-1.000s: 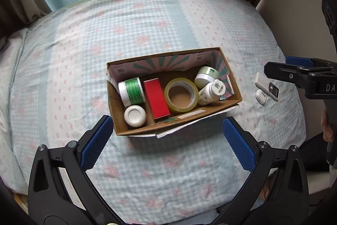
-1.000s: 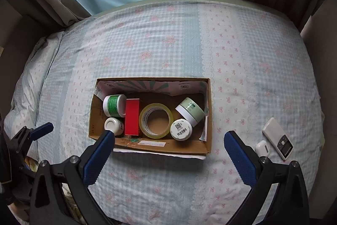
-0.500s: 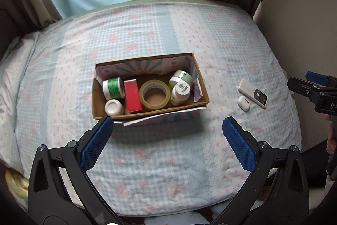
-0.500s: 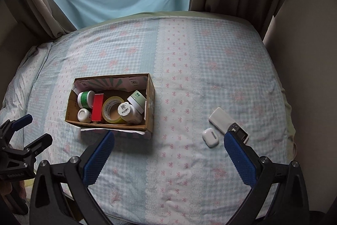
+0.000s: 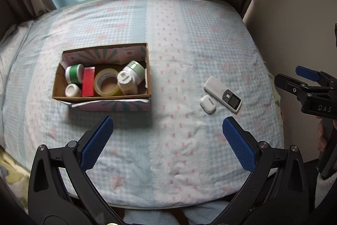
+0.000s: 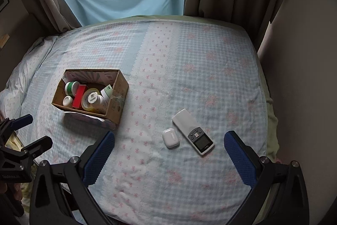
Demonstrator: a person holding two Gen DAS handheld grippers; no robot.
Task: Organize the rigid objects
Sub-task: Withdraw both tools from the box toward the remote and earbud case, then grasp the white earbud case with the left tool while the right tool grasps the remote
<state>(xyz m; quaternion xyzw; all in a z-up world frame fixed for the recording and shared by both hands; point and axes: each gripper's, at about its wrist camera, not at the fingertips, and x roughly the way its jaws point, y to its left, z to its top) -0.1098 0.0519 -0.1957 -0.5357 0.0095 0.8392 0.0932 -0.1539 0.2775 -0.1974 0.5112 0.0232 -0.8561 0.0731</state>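
Cardboard box (image 5: 101, 96) sits left on the checked bedspread (image 5: 168, 56), packed with jars, a tape roll (image 5: 106, 82) and a barcode-capped bottle (image 5: 126, 81); bare quilt lies between it and the white earbud case (image 6: 170, 137) touching the remote (image 6: 192, 131). Left gripper (image 5: 167, 140) and right gripper (image 6: 168, 154) hover spread, empty; "DAS" shows on the right one

the bed (image 6: 189, 56) carries a blue-and-white checked cover with pink bows and a white lace-edged strip down its middle. an open cardboard box (image 5: 145, 79) (image 6: 118, 102) rests on the left part of the cover. well apart to its right lie a white remote control (image 5: 222, 91) (image 6: 192, 131) and a white earbud case (image 5: 207, 104) (image 6: 170, 138), just beside each other.
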